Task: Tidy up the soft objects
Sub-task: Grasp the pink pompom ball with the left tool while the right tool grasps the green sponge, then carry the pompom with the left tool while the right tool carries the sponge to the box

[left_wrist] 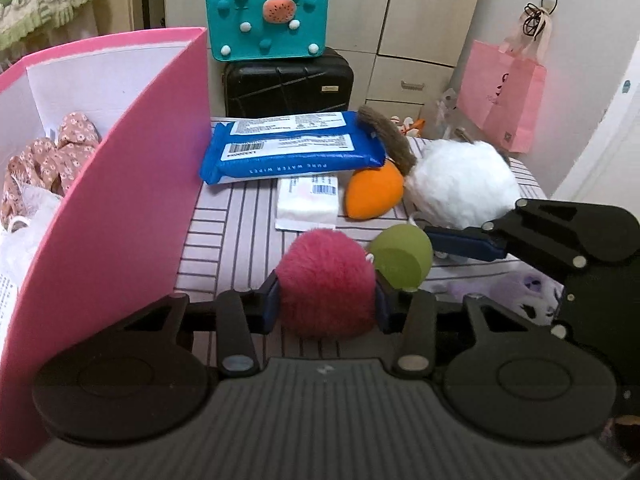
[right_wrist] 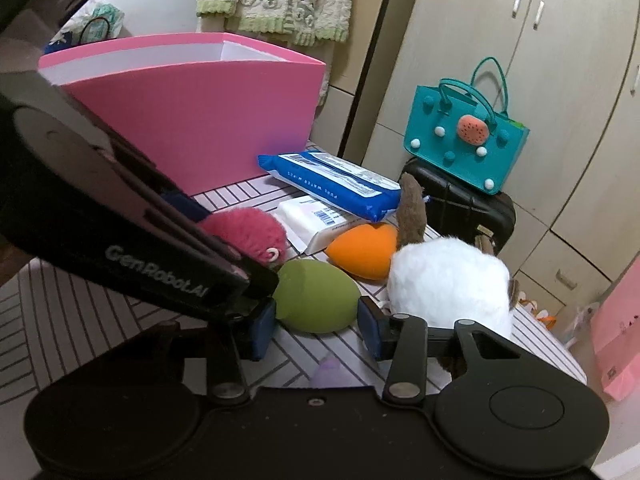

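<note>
My left gripper [left_wrist: 326, 300] is shut on a fuzzy pink pompom [left_wrist: 325, 282], which also shows in the right wrist view [right_wrist: 250, 230]. My right gripper [right_wrist: 316, 326] is open, its pads on either side of a green sponge egg [right_wrist: 314, 296], not pressing it; the egg also shows in the left wrist view [left_wrist: 402, 258]. An orange sponge egg [left_wrist: 374, 192] [right_wrist: 362, 254] and a white fluffy plush [left_wrist: 460, 184] [right_wrist: 450, 282] with a brown ear lie behind. A pink box [left_wrist: 120, 184] [right_wrist: 192, 112] stands at the left, holding floral fabric [left_wrist: 52, 156].
A blue wipes pack [left_wrist: 296, 146] [right_wrist: 332, 184] and a white tissue packet [left_wrist: 308, 200] lie on the striped table [left_wrist: 224, 236]. A purple-white plush [left_wrist: 528, 296] lies near the front right. A black suitcase [left_wrist: 288, 84] with a teal bag [left_wrist: 268, 24] stands behind; a pink paper bag [left_wrist: 508, 96] hangs at the right.
</note>
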`<state>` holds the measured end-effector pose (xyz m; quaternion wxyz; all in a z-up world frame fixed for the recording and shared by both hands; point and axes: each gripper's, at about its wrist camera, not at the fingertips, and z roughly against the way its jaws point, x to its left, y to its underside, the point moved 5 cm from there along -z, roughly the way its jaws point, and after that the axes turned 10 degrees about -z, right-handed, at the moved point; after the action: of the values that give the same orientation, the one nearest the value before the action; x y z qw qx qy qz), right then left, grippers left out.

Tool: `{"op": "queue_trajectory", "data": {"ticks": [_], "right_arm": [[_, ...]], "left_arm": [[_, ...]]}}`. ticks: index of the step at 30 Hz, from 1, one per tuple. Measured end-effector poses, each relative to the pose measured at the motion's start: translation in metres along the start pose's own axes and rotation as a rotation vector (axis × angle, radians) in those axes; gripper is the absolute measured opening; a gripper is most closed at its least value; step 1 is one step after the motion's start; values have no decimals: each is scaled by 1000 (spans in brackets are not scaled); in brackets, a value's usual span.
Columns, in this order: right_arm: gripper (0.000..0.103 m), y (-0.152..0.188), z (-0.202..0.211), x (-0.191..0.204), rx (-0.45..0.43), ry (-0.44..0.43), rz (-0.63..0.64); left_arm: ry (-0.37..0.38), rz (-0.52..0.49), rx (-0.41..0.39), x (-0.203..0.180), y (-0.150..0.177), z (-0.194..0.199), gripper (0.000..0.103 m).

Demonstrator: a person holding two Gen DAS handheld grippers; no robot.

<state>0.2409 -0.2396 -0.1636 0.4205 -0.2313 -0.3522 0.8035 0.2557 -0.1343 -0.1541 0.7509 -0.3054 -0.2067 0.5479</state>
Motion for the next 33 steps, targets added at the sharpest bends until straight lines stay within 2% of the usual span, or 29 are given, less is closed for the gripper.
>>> {"op": "queue_trajectory", "data": {"ticks": [16, 22, 29, 33], "right_arm": [[48, 8, 42, 7, -8, 15, -69], [48, 7, 70, 20, -38, 1, -77], [48, 3, 93, 29, -78, 5, -66], [48, 0, 107, 36, -96, 25, -76]], "left_arm": [[42, -19, -32, -6, 13, 38, 43], [101, -18, -34, -9, 24, 63, 43], [112, -40, -75, -12, 36, 95, 43], [143, -38, -65, -9, 43, 110, 43]]}}
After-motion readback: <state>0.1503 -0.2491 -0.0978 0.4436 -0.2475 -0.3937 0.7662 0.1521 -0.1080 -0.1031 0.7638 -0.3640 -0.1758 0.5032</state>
